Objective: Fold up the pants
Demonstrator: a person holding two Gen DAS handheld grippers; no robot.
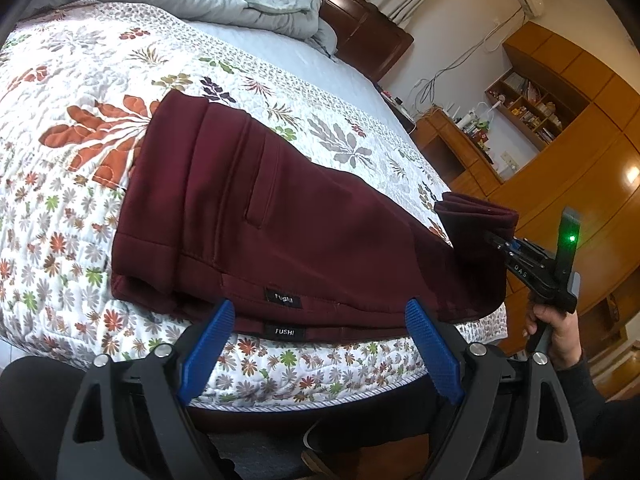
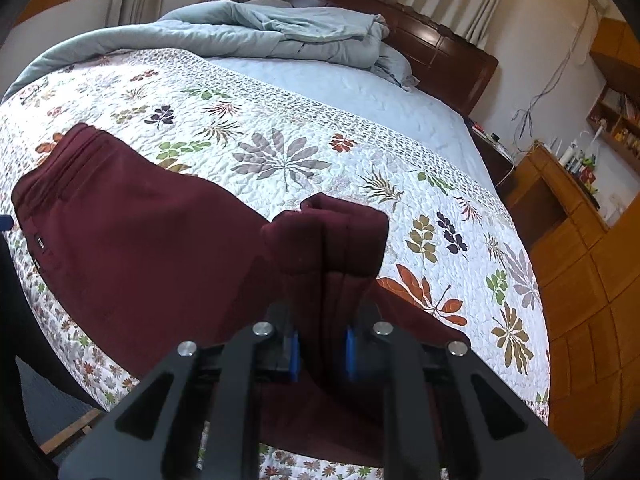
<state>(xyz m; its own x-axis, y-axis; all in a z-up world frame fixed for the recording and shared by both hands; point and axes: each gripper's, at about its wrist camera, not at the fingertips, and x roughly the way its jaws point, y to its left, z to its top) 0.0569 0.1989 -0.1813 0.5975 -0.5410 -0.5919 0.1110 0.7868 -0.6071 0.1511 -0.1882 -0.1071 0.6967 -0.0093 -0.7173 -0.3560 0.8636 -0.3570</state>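
Pants [image 1: 248,216] folded along the bed [image 1: 80,80] edge at 6 o'clock, leg ends clamped in right gripper [image 2: 322,354] at 3, left gripper [image 1: 320,344] spread empty, quilt clear toward 12.

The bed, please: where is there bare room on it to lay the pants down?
Free: the floral quilt between the maroon pants and the grey duvet, plus the quilt's right side toward the wooden cabinets. Crowded: the near edge, under the pants, where the right gripper grips the legs.

Quilt [image 2: 288,152] beyond pants [image 1: 280,220] lies open up to the duvet [image 2: 280,32].
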